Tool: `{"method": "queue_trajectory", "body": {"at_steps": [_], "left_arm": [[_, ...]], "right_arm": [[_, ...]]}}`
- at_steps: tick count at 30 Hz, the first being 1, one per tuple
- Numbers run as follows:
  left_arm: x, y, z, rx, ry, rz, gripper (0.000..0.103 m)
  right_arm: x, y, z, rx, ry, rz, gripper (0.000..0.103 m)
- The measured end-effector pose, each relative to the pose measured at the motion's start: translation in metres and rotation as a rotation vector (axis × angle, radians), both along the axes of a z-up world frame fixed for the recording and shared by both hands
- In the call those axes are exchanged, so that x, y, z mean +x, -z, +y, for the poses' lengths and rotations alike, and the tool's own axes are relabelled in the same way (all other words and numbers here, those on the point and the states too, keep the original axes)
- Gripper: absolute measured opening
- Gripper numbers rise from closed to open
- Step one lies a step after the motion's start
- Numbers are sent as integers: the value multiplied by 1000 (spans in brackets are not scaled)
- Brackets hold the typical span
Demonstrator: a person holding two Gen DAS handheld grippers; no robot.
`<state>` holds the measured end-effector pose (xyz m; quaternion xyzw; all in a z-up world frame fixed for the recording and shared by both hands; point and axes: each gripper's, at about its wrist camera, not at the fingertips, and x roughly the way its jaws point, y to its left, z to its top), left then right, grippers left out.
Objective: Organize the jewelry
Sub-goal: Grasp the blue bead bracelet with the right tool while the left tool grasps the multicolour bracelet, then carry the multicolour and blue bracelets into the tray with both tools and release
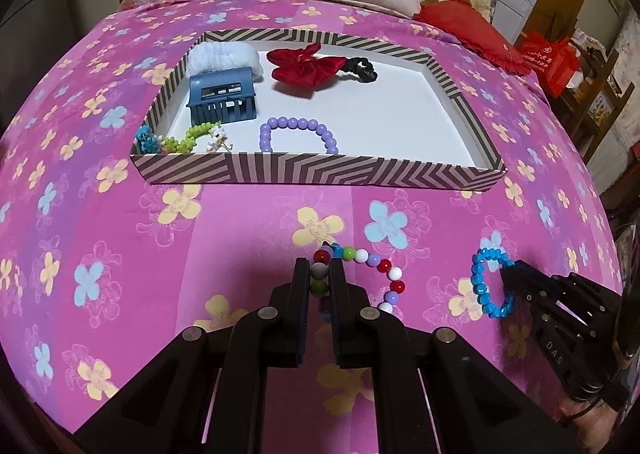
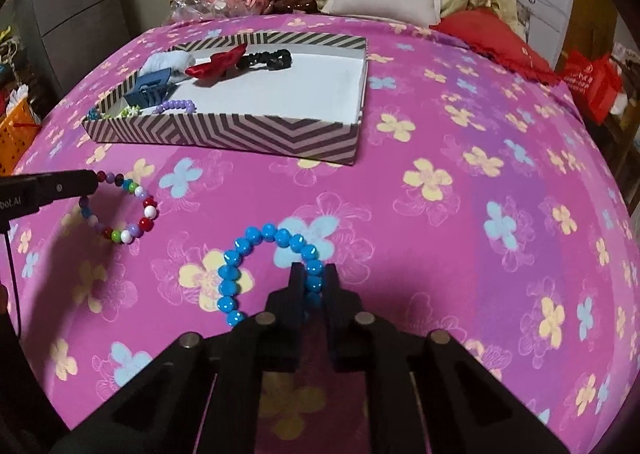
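Note:
A multicoloured bead bracelet [image 1: 376, 274] lies on the pink flowered bedspread, and my left gripper [image 1: 320, 274] is shut on its left side, beads pinched between the pads. The same multicoloured bracelet [image 2: 132, 209] shows at the left of the right wrist view, held by the left gripper [image 2: 90, 179]. A bright blue bead bracelet [image 2: 256, 254] lies nearer; my right gripper [image 2: 314, 274] is shut on its right side. That blue bracelet [image 1: 482, 282] and the right gripper [image 1: 506, 274] appear at the right of the left wrist view.
A striped shallow box [image 1: 320, 173] sits further back on the bed, holding a blue hair claw [image 1: 222, 99], a red bow [image 1: 306, 65], a black scrunchie [image 1: 360, 67], a white scrunchie [image 1: 224, 55], a purple bead bracelet [image 1: 298, 129] and a green beaded piece [image 1: 188, 137]. Pillows and clutter lie beyond.

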<state>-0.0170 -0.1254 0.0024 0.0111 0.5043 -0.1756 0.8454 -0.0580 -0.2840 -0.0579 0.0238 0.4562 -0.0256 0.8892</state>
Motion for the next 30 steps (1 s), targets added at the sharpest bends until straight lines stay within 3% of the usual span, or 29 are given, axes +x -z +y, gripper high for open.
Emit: {"method": "queue_trajectory", "body": {"at_steps": [5,17,24,30], "left_arm": [[2,-14,-2,-16,21,-17,8],[15,-62,-22,-35,78,-90,8],[37,-88,-41,-39,84,-137,8],[61,-89,-60,-27,67,-144,8]], "right_arm": [[-3,-26,-4,26,-10,-65,9],[24,-87,12,-43,-102,-158,8],[50,-107,15,-33,-102,-201,8],[79,-107,11,-4,-93,-199,8]]}}
